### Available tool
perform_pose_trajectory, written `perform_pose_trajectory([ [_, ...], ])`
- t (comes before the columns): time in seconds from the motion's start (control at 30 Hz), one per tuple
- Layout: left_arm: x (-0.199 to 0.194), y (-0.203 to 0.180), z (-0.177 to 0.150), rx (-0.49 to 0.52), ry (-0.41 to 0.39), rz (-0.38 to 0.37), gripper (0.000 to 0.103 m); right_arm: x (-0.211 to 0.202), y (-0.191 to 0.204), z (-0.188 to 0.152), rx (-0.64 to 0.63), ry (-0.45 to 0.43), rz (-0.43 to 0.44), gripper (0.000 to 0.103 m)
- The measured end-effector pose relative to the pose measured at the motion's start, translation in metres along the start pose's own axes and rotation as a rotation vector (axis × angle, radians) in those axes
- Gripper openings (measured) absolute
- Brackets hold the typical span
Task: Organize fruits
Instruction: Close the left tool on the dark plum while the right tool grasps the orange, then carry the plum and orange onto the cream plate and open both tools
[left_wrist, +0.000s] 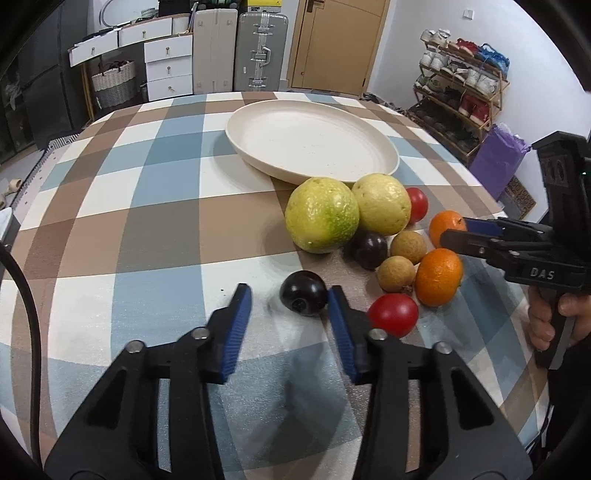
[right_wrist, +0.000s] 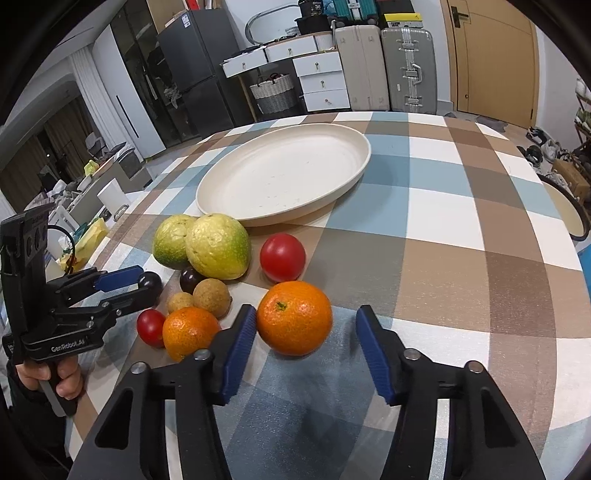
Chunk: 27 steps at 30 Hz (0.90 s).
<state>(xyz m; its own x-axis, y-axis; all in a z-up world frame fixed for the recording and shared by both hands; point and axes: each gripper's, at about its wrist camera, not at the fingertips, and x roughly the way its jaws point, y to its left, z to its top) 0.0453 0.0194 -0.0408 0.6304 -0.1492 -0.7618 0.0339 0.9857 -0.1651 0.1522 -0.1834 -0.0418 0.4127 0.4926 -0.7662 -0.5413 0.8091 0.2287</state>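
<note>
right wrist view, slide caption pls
Right claw straddles an orange; empty plate waits behind the fruit.

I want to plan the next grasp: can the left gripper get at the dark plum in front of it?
Probably yes. The dark plum lies between the left gripper's fingers, one pad beside it, with bare cloth around.
</note>
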Motion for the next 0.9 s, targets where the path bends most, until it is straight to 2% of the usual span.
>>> perform_pose_trajectory([
  [0.1, -0.001, 0.0, 0.0, -0.003, -0.007, -0.005, 0.032, 0.001, 0.003, 0.0, -0.007, 0.003, 0.002, 0.05],
  [0.17, -0.003, -0.001, 0.0, -0.005, -0.011, -0.023, 0.025, 0.002, 0.004, 0.0, -0.011, 0.004, 0.007, 0.046],
  [0.23, -0.003, -0.002, -0.001, -0.001, -0.012, -0.025, 0.024, 0.002, 0.005, -0.001, -0.013, 0.003, 0.01, 0.043],
  [0.6, -0.02, -0.001, 0.001, -0.02, -0.065, -0.041, 0.024, -0.007, 0.006, -0.001, -0.016, -0.034, 0.018, 0.041],
  [0.9, -0.046, -0.002, 0.022, -0.017, -0.172, -0.018, 0.024, -0.025, 0.008, 0.014, -0.017, -0.132, 0.029, 0.041],
])
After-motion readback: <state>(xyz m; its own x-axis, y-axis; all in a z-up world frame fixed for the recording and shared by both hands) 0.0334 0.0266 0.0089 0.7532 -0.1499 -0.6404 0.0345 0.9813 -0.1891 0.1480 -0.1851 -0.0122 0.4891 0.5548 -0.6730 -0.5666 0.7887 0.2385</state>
